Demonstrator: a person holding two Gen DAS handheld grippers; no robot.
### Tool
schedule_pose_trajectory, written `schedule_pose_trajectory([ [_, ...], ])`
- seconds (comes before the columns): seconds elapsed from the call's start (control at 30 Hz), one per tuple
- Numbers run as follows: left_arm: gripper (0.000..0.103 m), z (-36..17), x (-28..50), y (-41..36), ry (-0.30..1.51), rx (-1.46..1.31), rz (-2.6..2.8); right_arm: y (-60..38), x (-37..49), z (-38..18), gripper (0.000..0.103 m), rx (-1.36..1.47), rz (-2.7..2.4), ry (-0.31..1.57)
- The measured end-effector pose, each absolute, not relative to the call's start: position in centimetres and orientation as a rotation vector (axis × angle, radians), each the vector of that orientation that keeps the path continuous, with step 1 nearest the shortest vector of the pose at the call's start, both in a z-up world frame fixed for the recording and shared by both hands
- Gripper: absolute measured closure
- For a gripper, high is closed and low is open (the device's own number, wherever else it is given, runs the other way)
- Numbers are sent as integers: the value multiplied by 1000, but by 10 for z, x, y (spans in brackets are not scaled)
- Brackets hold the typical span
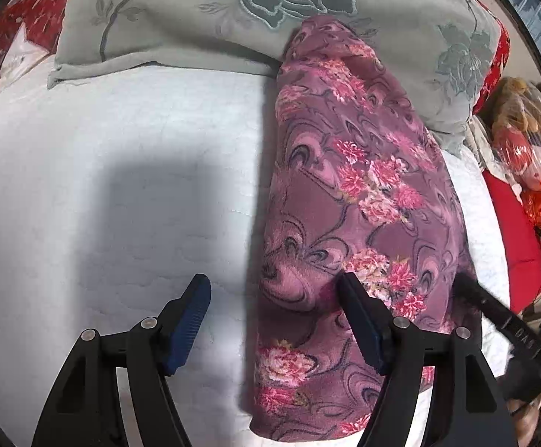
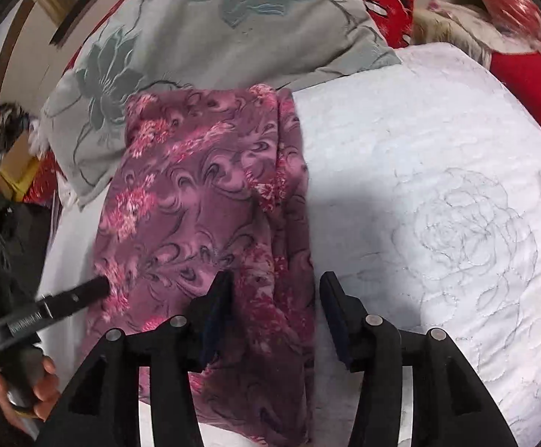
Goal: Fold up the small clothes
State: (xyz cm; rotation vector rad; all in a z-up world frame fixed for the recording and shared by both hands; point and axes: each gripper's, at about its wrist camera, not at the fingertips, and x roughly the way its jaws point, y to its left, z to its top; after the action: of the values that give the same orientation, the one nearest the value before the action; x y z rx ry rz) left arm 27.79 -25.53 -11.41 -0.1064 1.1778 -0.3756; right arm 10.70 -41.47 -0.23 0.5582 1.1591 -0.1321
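While the purple floral garment (image 1: pixel 363 201) lies folded in a long strip on the white quilted bed (image 1: pixel 121 186), its far end climbs onto the grey flowered pillow (image 1: pixel 196 18) ahead of both sets of jaws. Left gripper (image 1: pixel 274 298): jaws wide open, gripping nothing, the garment's edge lying between and beyond them. Right gripper (image 2: pixel 276 290): jaws apart, cloth below them, nothing pinched. Beside the right jaws, a hand (image 2: pixel 28 383) grips the other tool's handle.

garment (image 1: pixel 359 201) on bedspread (image 1: pixel 121 171), overlapping pillow (image 1: pixel 181 26)
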Motion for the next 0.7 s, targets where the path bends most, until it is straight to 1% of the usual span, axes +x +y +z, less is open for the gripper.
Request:
schedule_pose_trajectory([
  [0.17,30,-119,282,-259,1185,-115,-377,-409,121,22,51,563,-92,1064],
  [0.3,34,-114,298,-248,1199,-212,-415,-414,138,27,51,567,-87,1042],
  [0.37,34,-113,314,-239,1209,-283,-415,-426,145,16,51,607,-116,1065],
  [0.4,34,-115,321,-235,1221,-311,-416,-437,147,6,49,663,-131,1075],
  [0.47,34,-121,335,-230,1252,-374,-424,-453,145,-13,49,779,-140,1084],
  [0.57,33,-132,350,-233,1292,-428,-440,-470,138,-35,48,939,-124,1052],
  [0.6,33,-133,354,-235,1289,-431,-448,-471,137,-37,46,969,-107,1033],
  [0.63,32,-134,356,-240,1286,-431,-457,-472,138,-40,40,1000,-75,1021],
  [0.7,32,-139,361,-249,1302,-451,-501,-469,144,-42,35,1019,-13,1020],
])
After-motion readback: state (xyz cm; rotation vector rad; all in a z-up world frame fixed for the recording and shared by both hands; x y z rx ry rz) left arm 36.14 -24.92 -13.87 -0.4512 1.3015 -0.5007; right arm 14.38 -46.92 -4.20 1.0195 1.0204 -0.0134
